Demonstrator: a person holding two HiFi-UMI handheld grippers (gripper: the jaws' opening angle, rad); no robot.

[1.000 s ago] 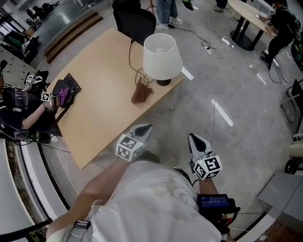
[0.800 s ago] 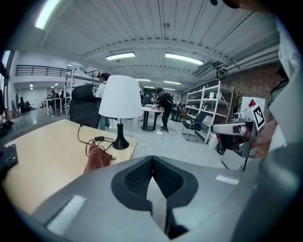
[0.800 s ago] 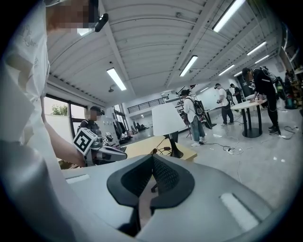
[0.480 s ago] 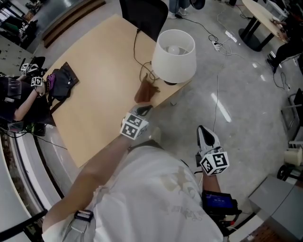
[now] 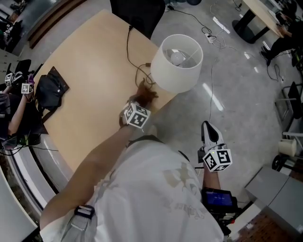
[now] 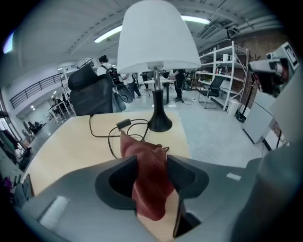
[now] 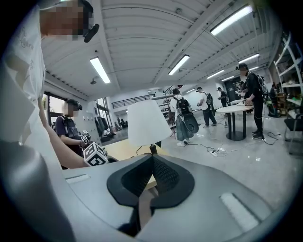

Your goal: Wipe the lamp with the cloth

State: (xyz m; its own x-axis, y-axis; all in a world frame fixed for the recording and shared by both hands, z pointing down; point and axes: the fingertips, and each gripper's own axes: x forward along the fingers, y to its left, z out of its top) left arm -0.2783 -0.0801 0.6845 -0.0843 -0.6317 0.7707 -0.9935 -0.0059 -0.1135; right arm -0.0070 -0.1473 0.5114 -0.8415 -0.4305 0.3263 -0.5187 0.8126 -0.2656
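A white-shaded lamp (image 5: 180, 64) with a black base stands at the wooden table's (image 5: 90, 61) right edge. A crumpled red-brown cloth (image 5: 146, 96) lies on the table just in front of it. My left gripper (image 5: 140, 105) points down at the cloth. In the left gripper view its jaws are opening and straddle the cloth (image 6: 137, 149), with the lamp (image 6: 157, 35) just beyond. My right gripper (image 5: 207, 127) hovers off the table over the floor, shut and empty. It faces the lamp (image 7: 147, 122) from a distance.
The lamp's black cord (image 5: 134, 56) loops across the table behind the cloth. A black bag (image 5: 47, 87) lies at the table's left side, next to another person's arm (image 5: 14, 113). A black chair (image 5: 137, 12) stands at the far edge. Cables (image 5: 210, 42) trail on the floor.
My left gripper has moved forward from the table's near edge down to the cloth, and its jaws now stand around it. The right gripper has shifted forward a little.
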